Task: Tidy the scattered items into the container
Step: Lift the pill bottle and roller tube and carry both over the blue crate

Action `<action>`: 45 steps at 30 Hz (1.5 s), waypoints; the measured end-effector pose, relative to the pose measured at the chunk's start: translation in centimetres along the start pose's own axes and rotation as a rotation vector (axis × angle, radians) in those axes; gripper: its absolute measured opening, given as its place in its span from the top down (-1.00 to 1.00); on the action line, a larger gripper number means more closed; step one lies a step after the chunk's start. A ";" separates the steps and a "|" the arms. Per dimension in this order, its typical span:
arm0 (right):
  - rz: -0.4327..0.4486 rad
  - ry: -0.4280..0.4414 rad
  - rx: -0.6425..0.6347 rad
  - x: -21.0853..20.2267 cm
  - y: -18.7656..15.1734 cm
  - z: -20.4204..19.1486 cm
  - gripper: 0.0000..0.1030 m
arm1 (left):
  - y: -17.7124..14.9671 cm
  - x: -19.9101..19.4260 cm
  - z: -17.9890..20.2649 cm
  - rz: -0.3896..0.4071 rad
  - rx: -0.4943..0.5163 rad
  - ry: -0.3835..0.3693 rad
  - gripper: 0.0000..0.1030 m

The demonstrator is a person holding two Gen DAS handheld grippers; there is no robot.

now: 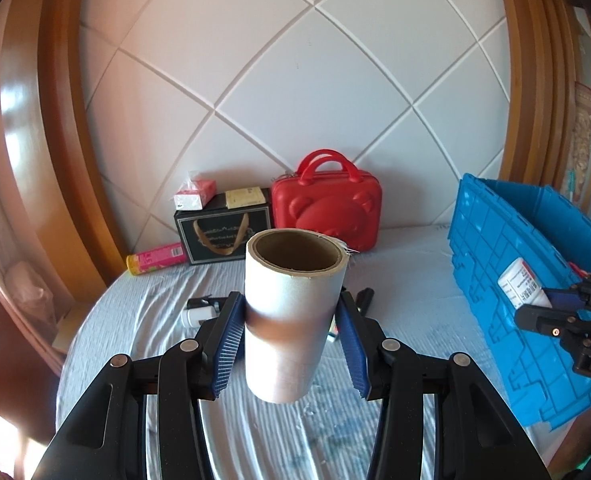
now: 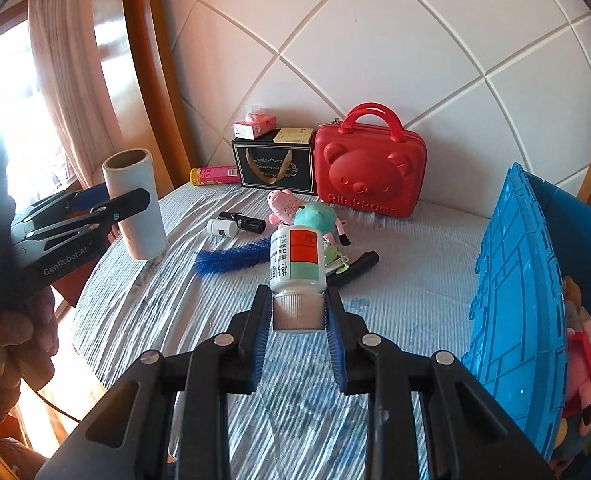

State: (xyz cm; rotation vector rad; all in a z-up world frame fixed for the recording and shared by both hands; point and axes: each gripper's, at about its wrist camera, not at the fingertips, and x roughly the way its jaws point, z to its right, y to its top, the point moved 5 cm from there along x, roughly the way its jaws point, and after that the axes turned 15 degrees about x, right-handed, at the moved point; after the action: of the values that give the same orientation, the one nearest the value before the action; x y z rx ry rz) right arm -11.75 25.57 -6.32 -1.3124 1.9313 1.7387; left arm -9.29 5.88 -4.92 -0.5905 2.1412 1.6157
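The roll (image 1: pixel 291 320) and bottle (image 2: pixel 297 264), each pinched in a claw, should be carried over the bin (image 2: pixel 527 280) rim before release.

A red bear case (image 2: pixel 369 170) stands beside a black gift box (image 2: pixel 273 168).

Two grippers (image 2: pixel 298 312) (image 1: pixel 291 320), one roll (image 1: pixel 291 312), two white bottles (image 2: pixel 297 258) (image 2: pixel 221 227), one blue crate (image 2: pixel 519 300), one red case (image 2: pixel 369 168), one black box (image 2: pixel 273 168), one blue brush (image 2: pixel 231 260), two plush toys (image 2: pixel 283 206) (image 2: pixel 315 216).
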 end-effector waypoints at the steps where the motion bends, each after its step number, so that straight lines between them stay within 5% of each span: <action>1: 0.004 0.004 0.000 -0.2 0.2 0.1 0.50 | 0.2 -0.2 0.2 0.005 -0.001 0.001 0.12; 17: 0.081 0.018 0.039 -4.4 2.1 5.0 0.50 | 4.7 -1.0 6.8 0.061 0.049 -0.028 0.12; 32: 0.160 -0.047 0.187 -10.0 2.0 16.0 0.50 | 11.9 -0.2 18.0 0.127 0.132 -0.167 0.12; 45: 0.214 -0.211 0.308 -14.8 0.7 26.3 0.50 | 18.5 -1.6 29.4 0.212 0.245 -0.342 0.12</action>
State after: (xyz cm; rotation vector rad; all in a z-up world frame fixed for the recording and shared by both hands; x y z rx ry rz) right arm -13.75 55.44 -2.84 -0.8110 2.1679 1.5140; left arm -16.44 38.95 3.13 -0.0086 2.1450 1.4025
